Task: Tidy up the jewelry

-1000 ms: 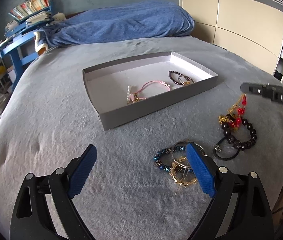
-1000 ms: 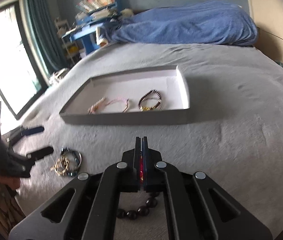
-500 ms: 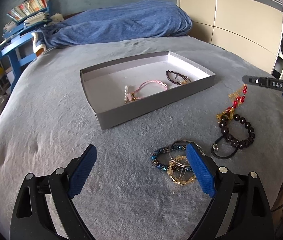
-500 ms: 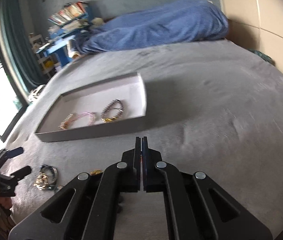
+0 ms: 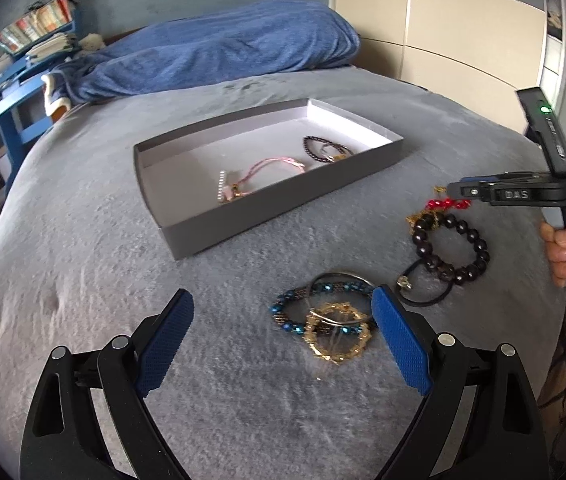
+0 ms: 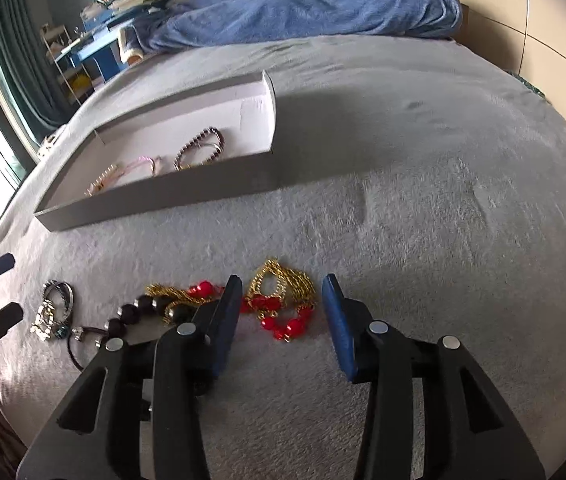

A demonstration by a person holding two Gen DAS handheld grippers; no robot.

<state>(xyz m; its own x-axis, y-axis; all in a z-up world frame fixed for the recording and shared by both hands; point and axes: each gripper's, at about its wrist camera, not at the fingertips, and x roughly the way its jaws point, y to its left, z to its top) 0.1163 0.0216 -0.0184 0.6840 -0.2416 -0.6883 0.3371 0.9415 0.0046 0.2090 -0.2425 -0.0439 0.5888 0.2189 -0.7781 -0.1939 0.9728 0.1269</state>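
On the grey bed (image 6: 423,184), I see my right gripper (image 6: 281,300) with its fingers opening, the red-and-gold necklace (image 6: 279,304) lying loose between them. My left gripper (image 5: 283,336) hangs wide apart, empty, beside the bracelets (image 5: 323,316). Two pieces lie in the tray (image 5: 267,208).

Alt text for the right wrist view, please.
The right gripper, jaws opening, hangs over a red-and-gold necklace on a grey bed. Dark beads lie to its left, and a grey box holding bracelets sits behind.
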